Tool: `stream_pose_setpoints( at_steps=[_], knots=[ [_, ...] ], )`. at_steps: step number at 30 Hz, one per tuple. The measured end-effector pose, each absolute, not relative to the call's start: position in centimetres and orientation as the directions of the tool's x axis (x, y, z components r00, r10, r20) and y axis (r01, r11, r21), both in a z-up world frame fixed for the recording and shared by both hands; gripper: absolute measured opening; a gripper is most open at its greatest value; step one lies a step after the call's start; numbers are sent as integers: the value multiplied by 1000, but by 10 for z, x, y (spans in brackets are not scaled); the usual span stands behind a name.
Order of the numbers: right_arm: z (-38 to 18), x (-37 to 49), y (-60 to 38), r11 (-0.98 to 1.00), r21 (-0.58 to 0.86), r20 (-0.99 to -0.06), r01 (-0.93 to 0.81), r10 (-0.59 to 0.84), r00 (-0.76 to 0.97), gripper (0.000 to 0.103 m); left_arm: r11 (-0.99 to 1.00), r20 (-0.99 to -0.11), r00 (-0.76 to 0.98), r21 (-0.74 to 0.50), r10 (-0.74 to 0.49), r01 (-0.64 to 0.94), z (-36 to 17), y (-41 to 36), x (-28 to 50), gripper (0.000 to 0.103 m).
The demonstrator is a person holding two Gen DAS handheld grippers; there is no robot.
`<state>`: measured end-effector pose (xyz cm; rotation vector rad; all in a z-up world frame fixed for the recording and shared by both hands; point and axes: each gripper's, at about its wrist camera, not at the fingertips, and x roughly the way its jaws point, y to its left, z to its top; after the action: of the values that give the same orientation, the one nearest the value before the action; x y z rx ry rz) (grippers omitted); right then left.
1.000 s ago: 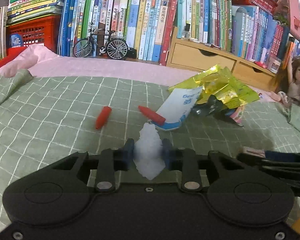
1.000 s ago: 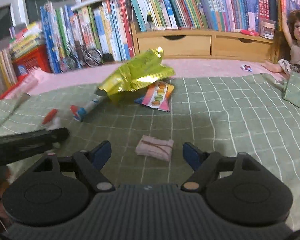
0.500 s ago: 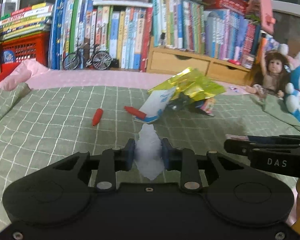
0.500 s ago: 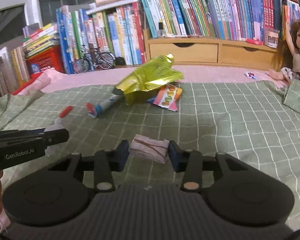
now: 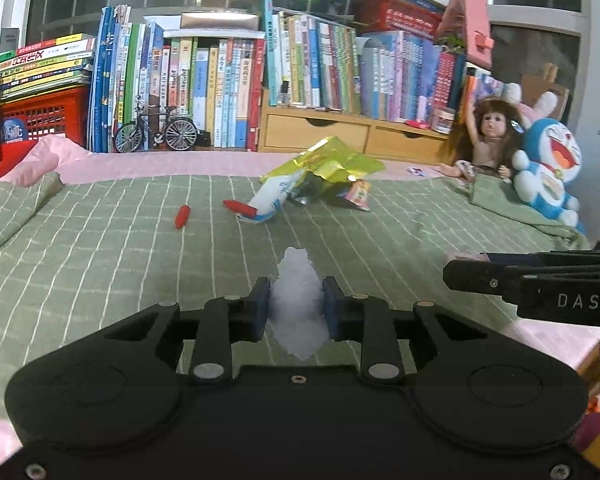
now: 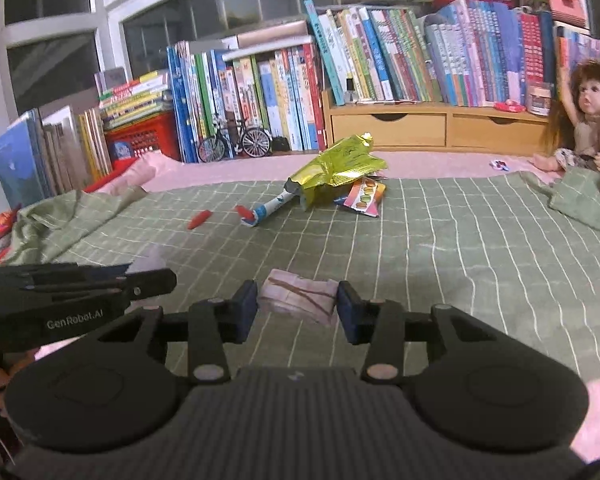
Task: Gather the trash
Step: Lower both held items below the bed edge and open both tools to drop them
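Observation:
My left gripper [image 5: 296, 300] is shut on a crumpled white tissue [image 5: 298, 304], held above the green checked blanket [image 5: 100, 260]. My right gripper [image 6: 298, 300] is shut on a folded pinkish paper wad [image 6: 298, 298], also lifted off the blanket. Farther out lie a gold foil bag [image 5: 328, 162], a white and blue wrapper [image 5: 274, 196], a small colourful packet [image 5: 360, 194] and two red pieces [image 5: 183, 216] [image 5: 240, 208]. In the right wrist view the same gold foil bag [image 6: 336, 170] and colourful packet [image 6: 364, 198] sit mid-bed. The left gripper [image 6: 140, 276] shows from the side at the left edge.
Rows of books [image 5: 220, 80], a red crate [image 5: 40, 116], a model bicycle [image 5: 156, 132] and wooden drawers [image 5: 340, 136] line the back. A doll [image 5: 488, 140] and a blue plush toy [image 5: 548, 168] sit at the right. The right gripper [image 5: 540, 284] crosses the left view's right side.
The right gripper went from open around the paper wad to shut on it. Both grippers have pulled back and risen from the blanket, so the trash pile looks farther off.

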<state>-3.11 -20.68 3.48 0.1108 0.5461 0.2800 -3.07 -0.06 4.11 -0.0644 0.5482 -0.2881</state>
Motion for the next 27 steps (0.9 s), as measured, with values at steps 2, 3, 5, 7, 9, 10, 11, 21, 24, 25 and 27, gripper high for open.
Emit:
stream_pose_setpoints(
  at_steps=[2,3,5,7,9,10,11,21,24,25,27],
  knots=[
    [32,-43,-208,957,187,-495,-220,285,821,47,953,-504,809,-139,-302,269,40,-1,-43,26],
    [31,-48,-208,958,187,-497,-216,282,821,47,950,-505,805,-139,-310,279,40,-1,-50,26],
    [30,-60,-206,959,182,-504,-215,279,817,47,944,-505,799,-134,-327,302,39,-2,-63,26],
    [28,-72,-204,960,177,-509,-218,279,814,47,938,-499,797,-125,-340,322,38,-3,-78,26],
    [24,-85,-200,958,171,-520,-232,288,804,47,934,-498,794,-122,-349,335,36,-3,-92,26],
    [22,-90,-198,957,166,-528,-237,290,798,47,933,-498,792,-124,-354,339,34,-3,-98,26],
    [19,-96,-196,956,162,-539,-244,293,790,47,931,-500,789,-126,-357,342,32,-3,-105,26],
    [1,-141,-186,937,164,-629,-307,339,700,47,917,-553,737,-150,-388,370,13,8,-158,26],
    [-6,-149,-184,934,158,-664,-321,341,666,47,909,-585,705,-153,-400,388,8,10,-168,26],
    [-9,-152,-183,933,156,-675,-325,341,654,47,907,-598,695,-152,-400,392,5,10,-170,26],
    [-16,-155,-181,930,157,-699,-331,342,628,48,909,-630,671,-151,-391,388,-2,10,-173,26]
  ],
)
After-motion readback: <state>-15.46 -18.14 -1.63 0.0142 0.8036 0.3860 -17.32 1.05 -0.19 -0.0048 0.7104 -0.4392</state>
